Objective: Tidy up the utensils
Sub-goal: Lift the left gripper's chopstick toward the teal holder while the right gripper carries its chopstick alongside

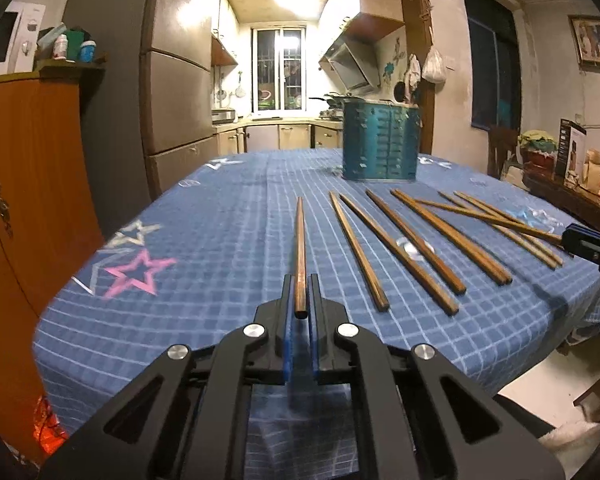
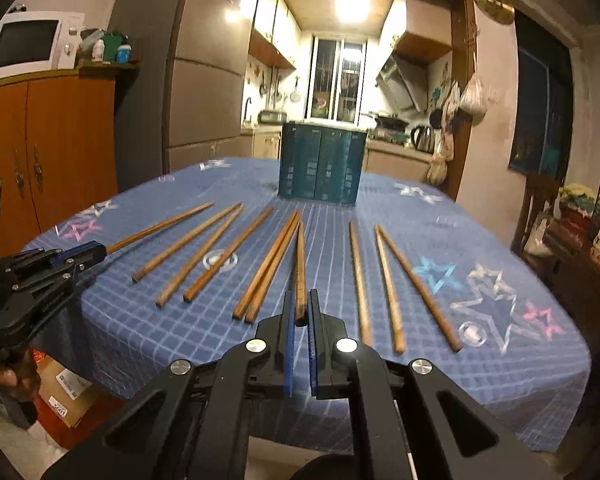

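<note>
Left gripper (image 1: 300,300) and right gripper (image 2: 300,308) each clamped on the butt of one long brown wooden chopstick (image 1: 300,248), tips pointing at the teal slotted metal utensil holder (image 1: 380,140) on the blue checked tablecloth (image 1: 220,220); advise lifting level, then tipping tips-first into the holder.

home dining rm | fridge (image 1: 176,80), microwave (image 2: 28,42), kitchen behind
</note>
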Demonstrator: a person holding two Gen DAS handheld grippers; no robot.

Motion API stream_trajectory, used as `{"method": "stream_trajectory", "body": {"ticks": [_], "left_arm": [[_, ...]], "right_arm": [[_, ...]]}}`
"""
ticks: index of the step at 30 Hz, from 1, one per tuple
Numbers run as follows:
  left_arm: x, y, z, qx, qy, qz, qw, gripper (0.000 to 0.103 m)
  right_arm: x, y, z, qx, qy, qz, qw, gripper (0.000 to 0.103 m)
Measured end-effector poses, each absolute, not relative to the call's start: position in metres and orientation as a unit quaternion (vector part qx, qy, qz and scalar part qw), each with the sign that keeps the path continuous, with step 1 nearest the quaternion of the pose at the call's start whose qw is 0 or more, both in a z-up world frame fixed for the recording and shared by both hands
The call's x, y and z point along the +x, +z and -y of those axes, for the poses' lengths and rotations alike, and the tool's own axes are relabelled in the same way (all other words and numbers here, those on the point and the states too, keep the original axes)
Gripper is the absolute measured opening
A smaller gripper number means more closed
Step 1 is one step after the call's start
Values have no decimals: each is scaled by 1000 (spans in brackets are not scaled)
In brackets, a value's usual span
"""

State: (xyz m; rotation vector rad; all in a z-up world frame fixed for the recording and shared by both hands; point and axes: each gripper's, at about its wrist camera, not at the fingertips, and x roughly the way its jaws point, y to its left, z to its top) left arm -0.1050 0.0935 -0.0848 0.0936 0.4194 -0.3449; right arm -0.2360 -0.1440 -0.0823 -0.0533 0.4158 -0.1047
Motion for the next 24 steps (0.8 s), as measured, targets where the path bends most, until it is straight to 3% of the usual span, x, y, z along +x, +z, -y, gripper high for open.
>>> {"method": "stream_trajectory", "body": {"ticks": [13,24], "left_arm": [[-95,19,-107,24,-162,-152,975,5],[-61,77,-94,8,-174,-149,973,5]], "right_arm": [[-242,-7,169,-33,-35,-148,988,7],[-199,51,206,-9,27,-165,986,7]]}}
